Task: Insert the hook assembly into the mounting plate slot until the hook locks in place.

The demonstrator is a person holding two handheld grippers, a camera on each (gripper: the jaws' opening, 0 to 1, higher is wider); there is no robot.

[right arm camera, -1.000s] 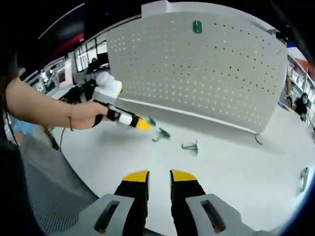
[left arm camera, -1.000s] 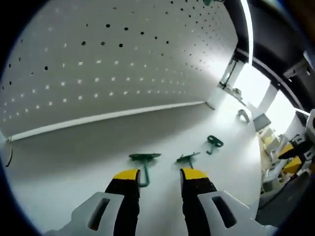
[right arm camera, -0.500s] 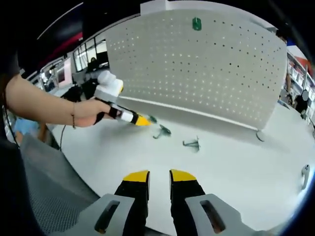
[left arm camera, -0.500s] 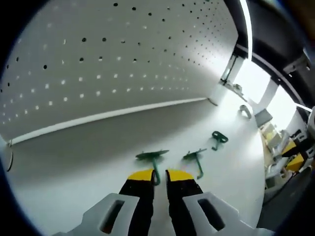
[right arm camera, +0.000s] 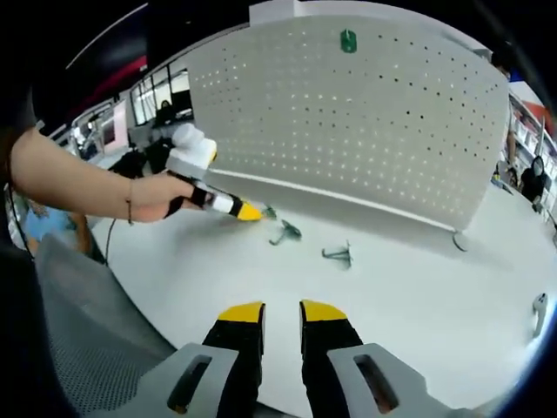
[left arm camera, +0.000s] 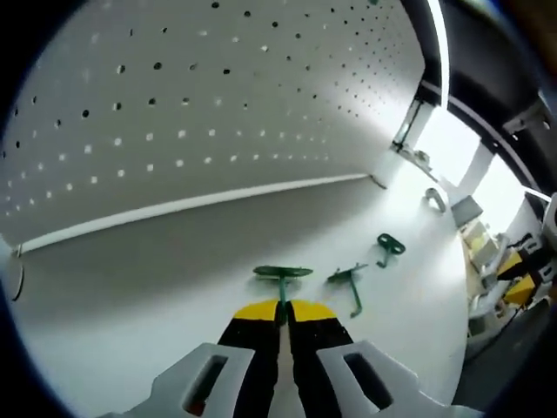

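Note:
My left gripper is shut on the stem of a green hook that lies on the white table, its flat plate just past the yellow fingertips. In the right gripper view a hand holds that left gripper low over the table, at the same hook. The white pegboard mounting plate stands upright behind it; one green hook hangs near the top of the pegboard. My right gripper hovers over the near table, jaws slightly apart with nothing between them.
Two more green hooks lie to the right of the held one, seen also as hooks. Grey hooks lie by the pegboard's foot and the table edge. A grey mesh chair sits at left.
My left gripper's jaws have come together on the green hook's stem, from wide open a second ago. The right gripper has stayed in place.

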